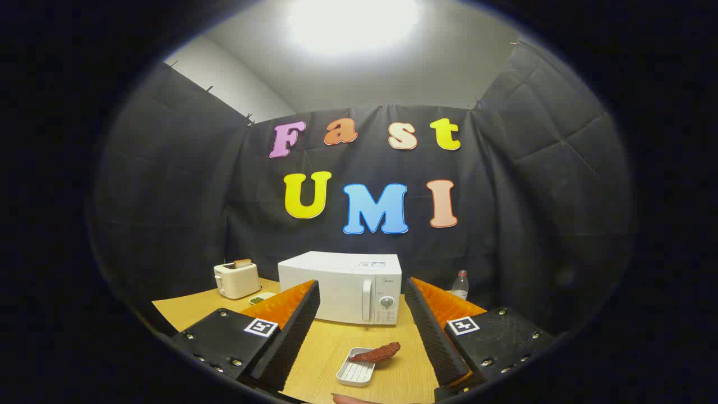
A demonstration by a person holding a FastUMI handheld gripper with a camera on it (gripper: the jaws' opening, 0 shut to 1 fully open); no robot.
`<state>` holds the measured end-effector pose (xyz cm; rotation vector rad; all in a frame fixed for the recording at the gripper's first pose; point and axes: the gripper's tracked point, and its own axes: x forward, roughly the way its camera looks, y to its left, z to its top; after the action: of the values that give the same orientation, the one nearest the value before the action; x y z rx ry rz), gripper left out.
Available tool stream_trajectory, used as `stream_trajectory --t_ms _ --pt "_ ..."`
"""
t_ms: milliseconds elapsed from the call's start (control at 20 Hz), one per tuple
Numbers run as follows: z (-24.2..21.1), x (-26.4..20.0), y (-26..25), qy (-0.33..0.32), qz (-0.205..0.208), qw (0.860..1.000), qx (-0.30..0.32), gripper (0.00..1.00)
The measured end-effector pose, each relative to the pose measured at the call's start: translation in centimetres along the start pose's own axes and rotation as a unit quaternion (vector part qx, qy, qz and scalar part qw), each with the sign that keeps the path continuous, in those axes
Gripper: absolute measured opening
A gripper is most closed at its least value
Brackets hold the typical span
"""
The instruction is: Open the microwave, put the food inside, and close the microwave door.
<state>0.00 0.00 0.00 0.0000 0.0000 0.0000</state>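
Note:
A white microwave (342,286) stands at the back of the wooden table (325,353), door shut, with its handle (367,300) and dial on the right side. A reddish-brown piece of food (376,353) lies across a small white ridged tray (355,373) on the table, between my fingers and nearer than the microwave. My gripper (362,292) is open, raised above the table, with its left finger (297,331) and right finger (432,331) spread wide and nothing held.
A white toaster (236,279) with a slice of bread in it stands left of the microwave, and a small dish (261,298) of something green sits beside it. A clear plastic bottle (460,285) stands to the microwave's right. Black cloth walls close in the booth.

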Motion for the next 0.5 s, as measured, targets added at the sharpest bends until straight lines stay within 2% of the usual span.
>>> stream_trajectory --t_ms 500 --pt "-0.1 -0.02 0.14 0.0 -0.001 1.0 0.003 0.94"
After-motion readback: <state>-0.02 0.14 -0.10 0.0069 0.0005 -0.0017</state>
